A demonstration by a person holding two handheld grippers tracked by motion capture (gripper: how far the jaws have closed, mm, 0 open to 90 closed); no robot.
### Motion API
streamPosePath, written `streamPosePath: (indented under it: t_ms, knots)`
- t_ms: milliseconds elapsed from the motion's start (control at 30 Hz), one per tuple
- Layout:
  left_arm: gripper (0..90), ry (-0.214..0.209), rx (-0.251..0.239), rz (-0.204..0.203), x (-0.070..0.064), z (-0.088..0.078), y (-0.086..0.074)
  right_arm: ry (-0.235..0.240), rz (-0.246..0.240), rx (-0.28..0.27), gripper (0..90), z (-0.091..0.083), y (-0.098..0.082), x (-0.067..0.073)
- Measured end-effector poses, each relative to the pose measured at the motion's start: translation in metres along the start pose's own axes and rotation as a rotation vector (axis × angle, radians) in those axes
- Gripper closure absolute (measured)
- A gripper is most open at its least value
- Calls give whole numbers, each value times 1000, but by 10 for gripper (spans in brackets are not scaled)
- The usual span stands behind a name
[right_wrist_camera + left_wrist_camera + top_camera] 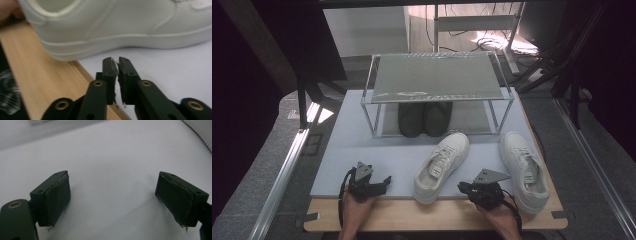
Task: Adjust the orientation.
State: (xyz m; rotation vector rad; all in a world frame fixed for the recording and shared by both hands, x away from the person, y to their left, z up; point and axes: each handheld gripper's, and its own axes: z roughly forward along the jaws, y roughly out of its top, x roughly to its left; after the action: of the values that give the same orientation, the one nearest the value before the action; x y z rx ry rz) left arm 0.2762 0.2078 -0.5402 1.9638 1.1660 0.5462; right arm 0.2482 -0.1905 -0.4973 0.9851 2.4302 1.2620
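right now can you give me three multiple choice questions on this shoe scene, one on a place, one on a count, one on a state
1. Where is the dark pair of shoes?
A. on the lower level of the rack
B. on top of the rack
C. on the wooden edge of the table

2. How many white shoes lie on the grey mat?
A. one
B. two
C. four

3. How do the jaws of the right gripper stand?
A. wide apart
B. clamped on a shoe
C. closed with nothing between them

Answers:
1. A, the dark pair sits under the top shelf of the rack.
2. B, one white shoe in the middle and another to its right.
3. C, the pads nearly meet just short of the shoe's sole.
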Motion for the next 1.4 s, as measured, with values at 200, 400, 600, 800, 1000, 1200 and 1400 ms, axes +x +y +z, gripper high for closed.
streamPosePath:
  t_ms: [200, 400, 600, 800, 1000, 1200, 1400]
  knots:
    - [124, 0, 0, -1, 0, 0, 0, 49, -23, 1, 898, -3, 21, 14]
    - [125, 1, 0, -2, 0, 0, 0, 92, -32, 7, 898, -1, 39, 24]
    - [125, 2, 0, -3, 0, 0, 0, 111, -56, 11, 897, 5, 56, 32]
    - [125, 4, -2, -7, -1, 0, 0, 127, -54, 14, 895, 17, 69, 32]
    - [125, 4, -1, -6, -1, 0, 0, 157, -51, 23, 877, 31, 69, 36]
    - [125, 4, -1, -6, -1, 0, 0, 173, -49, 30, 899, 33, 67, 33]
    - [125, 4, 1, -4, -1, 0, 0, 178, -52, 32, 899, 31, 64, 30]
